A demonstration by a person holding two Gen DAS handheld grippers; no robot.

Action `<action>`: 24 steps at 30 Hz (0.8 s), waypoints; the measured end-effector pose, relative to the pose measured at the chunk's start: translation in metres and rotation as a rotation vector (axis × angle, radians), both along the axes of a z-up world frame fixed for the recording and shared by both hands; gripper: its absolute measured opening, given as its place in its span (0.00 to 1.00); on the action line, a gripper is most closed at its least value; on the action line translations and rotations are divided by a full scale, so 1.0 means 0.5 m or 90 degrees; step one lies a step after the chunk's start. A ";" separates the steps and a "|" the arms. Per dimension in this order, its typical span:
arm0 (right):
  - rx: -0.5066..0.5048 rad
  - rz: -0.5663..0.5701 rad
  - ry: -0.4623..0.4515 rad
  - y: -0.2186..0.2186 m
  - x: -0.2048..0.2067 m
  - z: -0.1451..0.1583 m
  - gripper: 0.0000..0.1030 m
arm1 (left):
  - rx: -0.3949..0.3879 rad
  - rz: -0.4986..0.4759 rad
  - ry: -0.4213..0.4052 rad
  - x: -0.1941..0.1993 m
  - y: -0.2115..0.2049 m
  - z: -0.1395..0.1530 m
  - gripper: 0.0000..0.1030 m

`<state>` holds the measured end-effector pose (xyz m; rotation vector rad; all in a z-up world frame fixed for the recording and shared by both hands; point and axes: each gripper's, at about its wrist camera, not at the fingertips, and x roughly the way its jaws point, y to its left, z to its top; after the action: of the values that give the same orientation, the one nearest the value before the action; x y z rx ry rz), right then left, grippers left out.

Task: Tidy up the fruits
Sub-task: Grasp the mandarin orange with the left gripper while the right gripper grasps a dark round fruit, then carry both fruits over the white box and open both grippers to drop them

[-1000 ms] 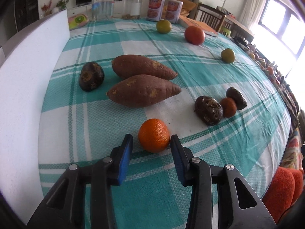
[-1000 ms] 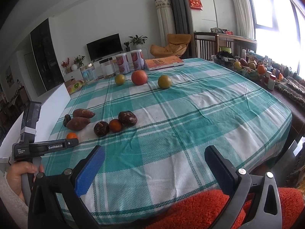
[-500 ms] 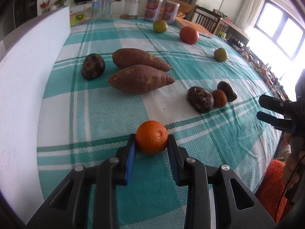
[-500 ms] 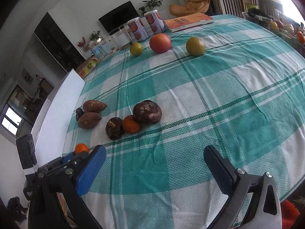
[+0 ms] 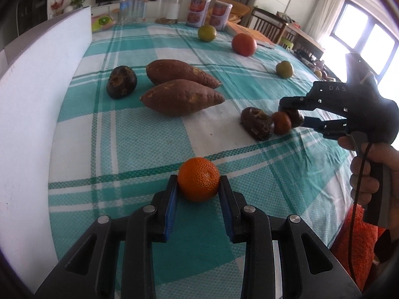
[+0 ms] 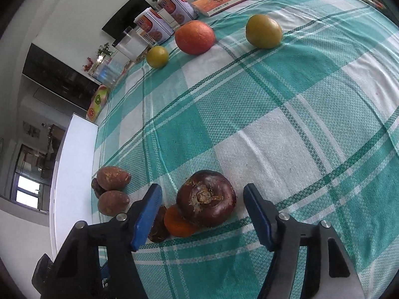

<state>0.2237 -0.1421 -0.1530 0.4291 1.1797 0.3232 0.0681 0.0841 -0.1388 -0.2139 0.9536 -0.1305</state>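
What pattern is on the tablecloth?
The tablecloth is a teal and white plaid; the right wrist view shows it best.

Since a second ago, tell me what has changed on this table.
The left claw closed on the orange, which had sat free between its fingers. The right claw swung in toward the dark fruit beside the small orange fruit; its jaws have been closing, pads not yet touching. The sweet potatoes and far fruits stayed put.

Labels on 2 tins (image 5: 199, 12) (far back) too small to read
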 end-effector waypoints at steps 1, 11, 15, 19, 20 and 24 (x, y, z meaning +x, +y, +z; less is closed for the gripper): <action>-0.007 0.007 -0.002 0.001 0.000 0.002 0.47 | -0.001 -0.001 0.000 -0.001 -0.001 0.001 0.31; 0.028 -0.042 -0.040 -0.062 -0.042 0.043 0.47 | -0.026 -0.012 -0.027 -0.025 -0.004 0.043 0.31; 0.016 -0.048 -0.031 -0.070 -0.058 0.034 0.47 | -0.059 -0.012 -0.033 -0.038 0.003 0.072 0.31; 0.057 -0.003 -0.046 -0.021 -0.091 0.066 0.47 | -0.117 -0.009 -0.058 -0.074 0.048 0.143 0.31; 0.074 0.019 -0.051 0.004 -0.101 0.081 0.47 | -0.123 -0.005 -0.073 -0.088 0.066 0.167 0.31; 0.136 0.147 -0.084 0.164 -0.150 0.159 0.47 | -0.086 0.066 -0.128 -0.143 0.165 0.244 0.31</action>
<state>0.1488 -0.0601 -0.0735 0.4503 1.0714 0.6715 -0.0035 0.1666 -0.0165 -0.3679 0.7325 -0.1193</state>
